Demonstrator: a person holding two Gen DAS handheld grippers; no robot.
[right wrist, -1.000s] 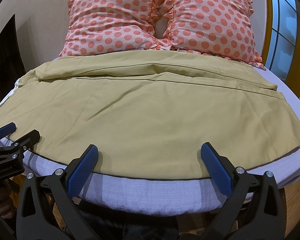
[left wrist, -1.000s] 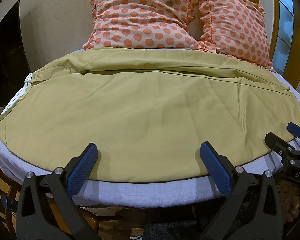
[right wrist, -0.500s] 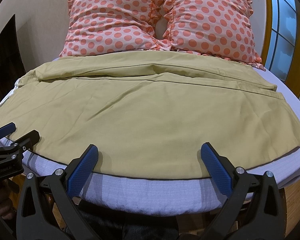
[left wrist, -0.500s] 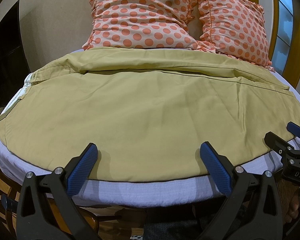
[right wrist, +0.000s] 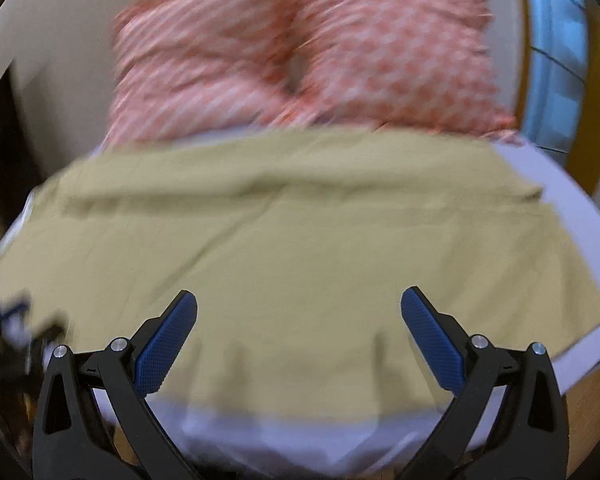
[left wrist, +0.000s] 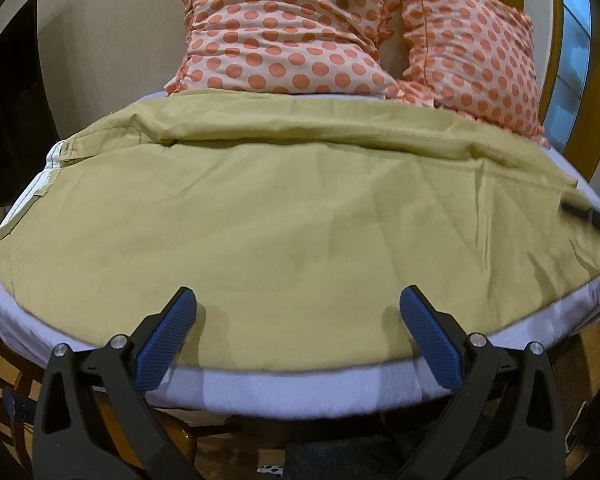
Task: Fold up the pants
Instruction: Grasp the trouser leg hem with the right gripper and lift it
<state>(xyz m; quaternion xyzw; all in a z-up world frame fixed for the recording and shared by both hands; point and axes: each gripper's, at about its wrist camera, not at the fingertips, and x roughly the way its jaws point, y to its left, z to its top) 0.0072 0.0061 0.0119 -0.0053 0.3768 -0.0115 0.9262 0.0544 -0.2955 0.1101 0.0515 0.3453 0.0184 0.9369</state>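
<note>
Olive-yellow pants (left wrist: 292, 216) lie spread flat across the bed, waistband with white lining at the left (left wrist: 56, 160); they also show in the blurred right wrist view (right wrist: 300, 232). My left gripper (left wrist: 298, 312) is open and empty, its fingers hovering over the pants' near edge. My right gripper (right wrist: 299, 312) is open and empty, also over the near edge. The right gripper shows as a dark blur at the right of the left wrist view (left wrist: 592, 216), over the pants. The left gripper appears blurred at the lower left of the right wrist view (right wrist: 16, 320).
Two orange polka-dot pillows (left wrist: 300, 32) lean against the wall behind the pants. The white sheet and mattress edge (left wrist: 284, 392) run just below the pants' hem. A window (left wrist: 576, 48) with a wooden frame is at the right. A dark panel (left wrist: 12, 100) stands at the left.
Both grippers have moved forward over the pants' near edge. The right gripper moves fast, blurring its view, and has risen up and inward in the left wrist view. Both stay open.
</note>
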